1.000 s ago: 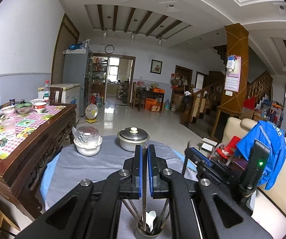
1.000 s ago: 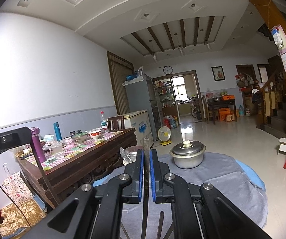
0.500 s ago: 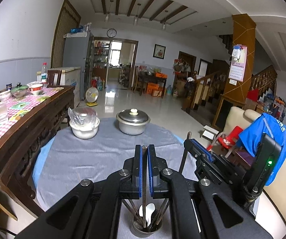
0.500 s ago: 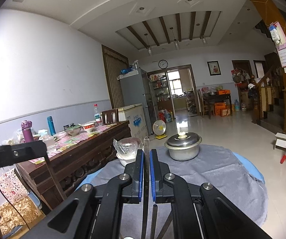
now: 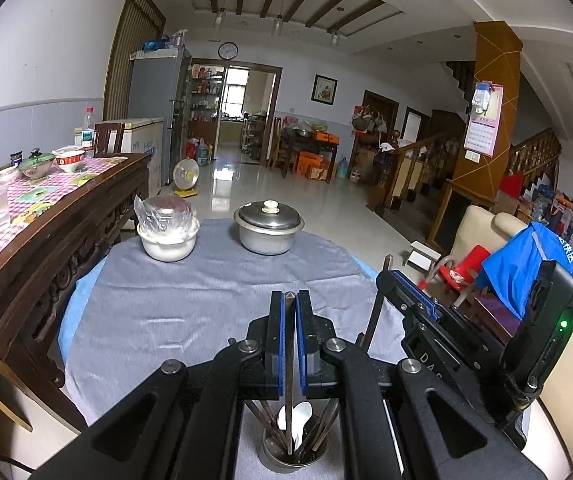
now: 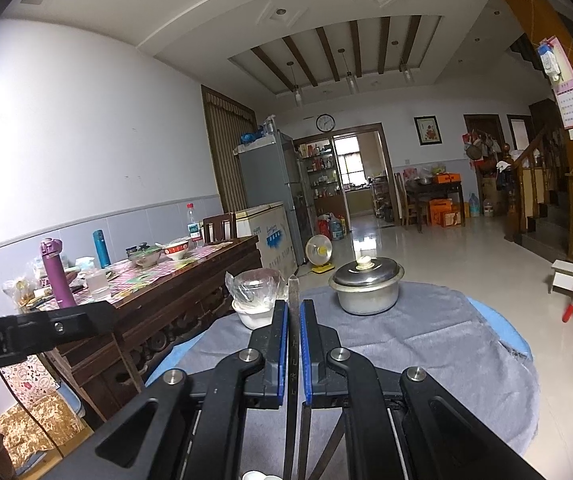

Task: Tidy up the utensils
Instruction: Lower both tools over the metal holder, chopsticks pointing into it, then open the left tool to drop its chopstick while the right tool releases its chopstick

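Clearly two grippers (one chopstick each)

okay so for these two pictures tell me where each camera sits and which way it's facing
Left wrist: sits on the left gripper, looking forward and somewhat down over the grey-clothed round table; its fingers clamp a chopstick above the metal utensil cup; the right gripper shows alongside.
Right wrist: sits on the right gripper, facing nearly level across the room; its fingers clamp a chopstick.
Shared: lidded metal pot, plastic-covered white bowl, wall clock.
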`<state>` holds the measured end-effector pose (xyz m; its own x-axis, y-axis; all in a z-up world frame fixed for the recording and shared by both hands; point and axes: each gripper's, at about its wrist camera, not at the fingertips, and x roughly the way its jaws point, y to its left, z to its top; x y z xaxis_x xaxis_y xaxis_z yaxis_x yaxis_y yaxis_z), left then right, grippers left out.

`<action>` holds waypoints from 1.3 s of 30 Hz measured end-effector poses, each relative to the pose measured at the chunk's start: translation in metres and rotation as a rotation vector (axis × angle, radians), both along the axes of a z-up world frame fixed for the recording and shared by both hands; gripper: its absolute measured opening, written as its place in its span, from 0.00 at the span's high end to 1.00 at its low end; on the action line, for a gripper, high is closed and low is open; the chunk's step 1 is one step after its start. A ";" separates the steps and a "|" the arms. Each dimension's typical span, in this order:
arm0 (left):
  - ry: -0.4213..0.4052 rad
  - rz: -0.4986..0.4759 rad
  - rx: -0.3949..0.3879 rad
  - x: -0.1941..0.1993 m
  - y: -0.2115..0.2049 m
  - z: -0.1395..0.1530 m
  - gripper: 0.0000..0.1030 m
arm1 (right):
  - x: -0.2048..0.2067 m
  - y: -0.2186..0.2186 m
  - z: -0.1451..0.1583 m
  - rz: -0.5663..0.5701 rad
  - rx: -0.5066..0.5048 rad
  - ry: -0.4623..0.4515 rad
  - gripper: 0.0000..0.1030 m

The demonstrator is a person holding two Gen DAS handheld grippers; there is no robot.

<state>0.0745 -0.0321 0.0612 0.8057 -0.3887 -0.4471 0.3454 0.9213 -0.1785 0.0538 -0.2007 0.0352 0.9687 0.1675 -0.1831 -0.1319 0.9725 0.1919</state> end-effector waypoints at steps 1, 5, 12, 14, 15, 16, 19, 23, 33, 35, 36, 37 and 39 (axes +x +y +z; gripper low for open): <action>0.005 0.000 -0.001 0.001 0.000 -0.001 0.95 | 0.000 0.000 -0.001 0.001 0.001 0.001 0.93; 0.015 0.003 0.001 0.005 -0.001 -0.002 0.95 | 0.000 0.000 -0.003 0.003 0.002 0.003 0.93; 0.034 0.007 -0.011 0.011 -0.001 -0.007 0.95 | -0.003 0.001 -0.004 0.001 0.013 0.001 0.93; 0.038 0.008 -0.015 0.013 -0.001 -0.008 0.95 | -0.003 0.001 -0.005 0.001 0.013 0.001 0.93; 0.041 0.008 -0.016 0.013 -0.001 -0.009 0.95 | -0.003 0.001 -0.005 0.000 0.013 0.001 0.93; 0.044 0.007 -0.018 0.014 -0.001 -0.010 0.95 | -0.003 0.001 -0.005 0.000 0.013 0.001 0.93; 0.052 0.006 -0.021 0.015 -0.002 -0.014 0.95 | -0.004 0.001 -0.006 0.001 0.012 0.003 0.93; 0.067 0.010 -0.024 0.018 -0.002 -0.021 0.95 | -0.004 0.001 -0.008 0.001 0.014 0.008 0.93; 0.094 0.029 -0.010 0.020 0.001 -0.027 0.95 | -0.003 0.007 -0.017 0.023 0.010 0.033 0.93; 0.094 0.029 -0.008 0.020 0.001 -0.027 0.95 | -0.003 0.009 -0.019 0.025 0.007 0.036 0.93; 0.096 0.030 -0.005 0.019 0.002 -0.028 0.95 | -0.003 0.009 -0.020 0.026 0.007 0.039 0.93; 0.098 0.030 -0.004 0.018 0.002 -0.028 0.95 | -0.003 0.009 -0.021 0.029 0.010 0.044 0.93; 0.106 0.030 0.000 0.017 0.003 -0.031 0.95 | -0.003 0.010 -0.023 0.035 0.012 0.053 0.93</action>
